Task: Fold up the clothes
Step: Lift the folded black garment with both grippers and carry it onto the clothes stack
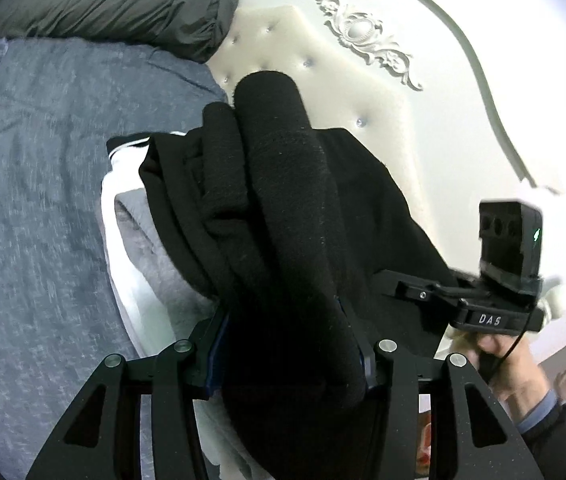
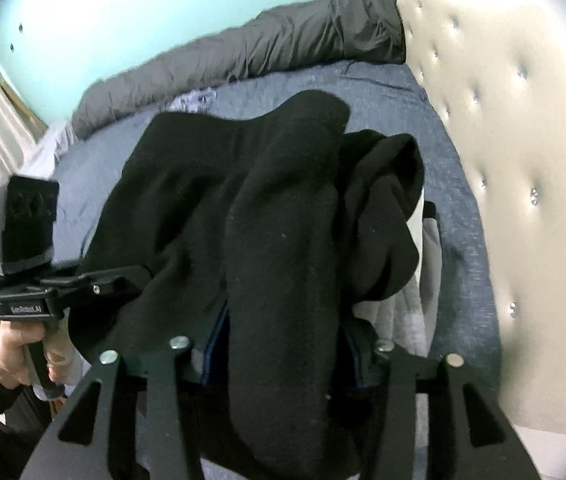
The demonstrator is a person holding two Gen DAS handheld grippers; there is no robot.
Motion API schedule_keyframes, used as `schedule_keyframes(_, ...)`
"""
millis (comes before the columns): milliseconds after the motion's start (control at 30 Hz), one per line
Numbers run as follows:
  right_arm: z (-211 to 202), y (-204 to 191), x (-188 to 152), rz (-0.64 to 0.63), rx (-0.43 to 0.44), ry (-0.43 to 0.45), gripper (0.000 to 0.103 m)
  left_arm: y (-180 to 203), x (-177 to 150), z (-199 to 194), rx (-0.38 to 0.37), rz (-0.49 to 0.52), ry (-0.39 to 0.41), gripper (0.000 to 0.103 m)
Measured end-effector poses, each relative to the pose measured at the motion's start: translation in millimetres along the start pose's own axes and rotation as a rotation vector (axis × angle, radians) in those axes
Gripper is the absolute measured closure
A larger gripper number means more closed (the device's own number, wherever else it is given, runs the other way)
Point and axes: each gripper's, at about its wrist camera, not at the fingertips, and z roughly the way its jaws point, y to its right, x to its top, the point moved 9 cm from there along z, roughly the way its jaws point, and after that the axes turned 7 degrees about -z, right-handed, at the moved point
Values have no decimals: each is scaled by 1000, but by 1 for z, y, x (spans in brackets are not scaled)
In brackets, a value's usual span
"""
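Both clamped on a black garment (image 2: 283, 216): left gripper (image 1: 289, 344), right gripper (image 2: 283, 344); beyond, blue-grey bedsheet (image 1: 35, 200), tufted headboard (image 2: 523, 160) (fingertips hidden by cloth).

Both fisheye views bend strongly at the rims, with dark vignette corners. Light is soft and cool, fairly bright. The white headboard (image 1: 463, 92) blows out to near glare. The black garment (image 1: 283, 208) swallows detail, almost featureless in shadow. Motion blur smears the blue-grey bedspread (image 1: 35, 200) and the frame edges.
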Motion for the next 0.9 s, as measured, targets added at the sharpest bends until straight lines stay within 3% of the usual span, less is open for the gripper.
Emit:
schedule_keyframes(133,-13,12,2,59,-36,52,26,7,2,-7,2,19,3,48)
schedule_keyframes(267,-46,21,8,104,-125,152,26,15,6,-30,29,45,37,47)
schedule_keyframes(400,-87,8,19,76,-213,276,26,30,14,-51,77,149,89,47)
schedule_keyframes(467,-98,2,23,68,-220,318,38,39,16,-50,105,207,90,47)
schedule_keyframes(533,-105,-3,25,61,-224,339,65,49,18,-50,133,265,90,47)
schedule_keyframes(633,-97,-12,20,46,-208,322,88,63,21,-49,175,351,91,48)
schedule_keyframes(800,-63,-14,4,-7,-225,258,96,49,13,-23,259,397,47,58)
schedule_keyframes(900,-47,4,-7,50,-220,254,98,38,8,-12,271,398,39,59)
